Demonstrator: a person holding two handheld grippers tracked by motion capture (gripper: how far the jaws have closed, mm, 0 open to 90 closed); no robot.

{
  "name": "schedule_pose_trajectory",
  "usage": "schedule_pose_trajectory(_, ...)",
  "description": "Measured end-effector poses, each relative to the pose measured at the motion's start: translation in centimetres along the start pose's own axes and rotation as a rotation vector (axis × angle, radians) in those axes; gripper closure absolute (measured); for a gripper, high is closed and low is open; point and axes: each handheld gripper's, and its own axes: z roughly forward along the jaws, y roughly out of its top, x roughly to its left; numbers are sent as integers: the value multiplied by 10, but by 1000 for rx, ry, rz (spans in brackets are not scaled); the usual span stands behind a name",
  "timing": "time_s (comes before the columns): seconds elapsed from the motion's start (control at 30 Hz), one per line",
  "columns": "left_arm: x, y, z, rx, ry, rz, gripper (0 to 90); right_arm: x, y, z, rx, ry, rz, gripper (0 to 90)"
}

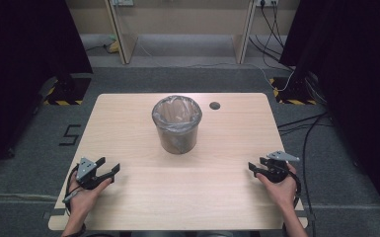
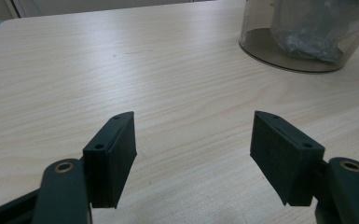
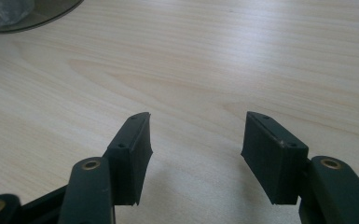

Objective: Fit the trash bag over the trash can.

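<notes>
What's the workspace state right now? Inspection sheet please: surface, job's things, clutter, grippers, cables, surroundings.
Surface: light wood table, bare apart from the bin; round grommet hole near the far edge.
Job's things: translucent bin with a plastic liner, upright at table centre, apart from both grippers.
Clutter: nothing seen.
Grippers: left gripper low at the near left, jaws open, nothing between them; right gripper low at the near right, jaws open, nothing between them.
Cables: gripper cable loops by the right hand; loose cables on the floor at right.
Surroundings: grey carpet, black curtains both sides, hazard-striped stand bases, a "5" floor mark.
</notes>
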Motion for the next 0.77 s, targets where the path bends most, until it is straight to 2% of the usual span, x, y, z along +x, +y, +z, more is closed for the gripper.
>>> schedule_pose_trajectory(0.07, -1, 0, 0, -2, 11, 1, 305, -1, -2, 1, -1, -4, -3, 421)
schedule_pose_trajectory(0.2, -3, 0, 0, -5, 21, 10, 305, -4, -3, 2, 14, 2, 23, 420)
schedule_pose_trajectory(0.77, -6, 0, 0, 0, 34, 20, 305, -2, -3, 2, 26, -5, 9, 418)
